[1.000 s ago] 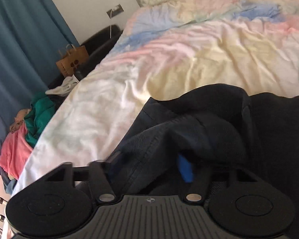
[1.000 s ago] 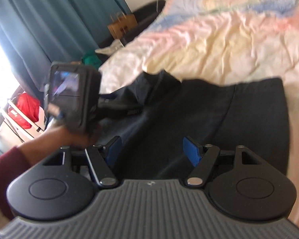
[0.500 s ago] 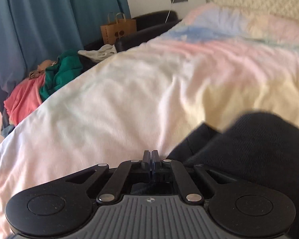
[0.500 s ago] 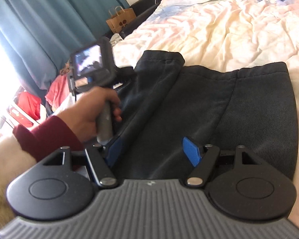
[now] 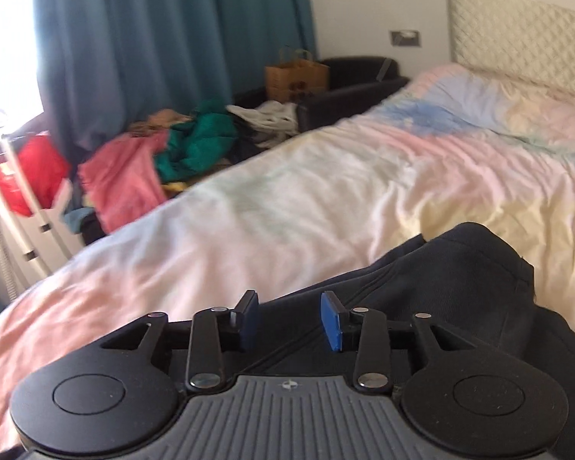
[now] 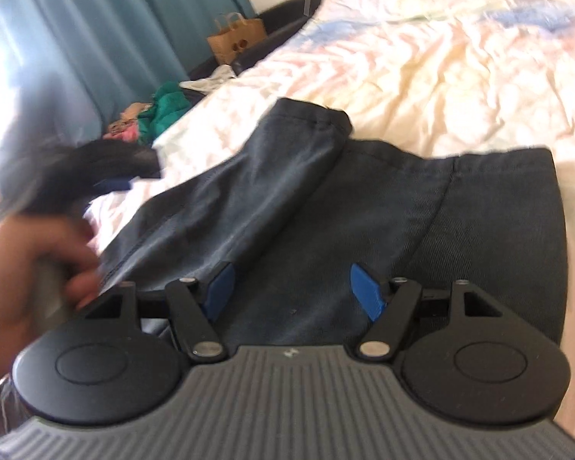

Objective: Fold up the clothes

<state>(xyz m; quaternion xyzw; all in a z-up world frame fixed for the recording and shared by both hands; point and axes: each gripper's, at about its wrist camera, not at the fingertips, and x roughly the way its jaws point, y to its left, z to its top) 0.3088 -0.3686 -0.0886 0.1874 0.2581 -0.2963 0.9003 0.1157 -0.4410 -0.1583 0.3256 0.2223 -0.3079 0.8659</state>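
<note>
A dark navy garment [image 6: 383,211] lies on the pastel bedspread [image 6: 460,57], with one side folded over in a long flap [image 6: 257,176]. My right gripper [image 6: 291,291] is open and empty just above the garment's near part. My left gripper [image 5: 289,318] is open and empty over the garment's left edge [image 5: 441,280]. In the right wrist view the left gripper [image 6: 107,172] shows as a dark blur held by the person's hand [image 6: 30,264] at the garment's left side.
A pile of pink, green and white clothes [image 5: 165,153] lies beside the bed on the left. A brown paper bag [image 5: 295,76] and a black chair [image 5: 356,84] stand by the teal curtain [image 5: 153,38]. A quilted headboard [image 5: 517,46] is at the far right.
My left gripper was shut half a second ago and is open now. It has turned left, toward the curtain, and sits lower at the garment's edge. My right gripper stays open.
</note>
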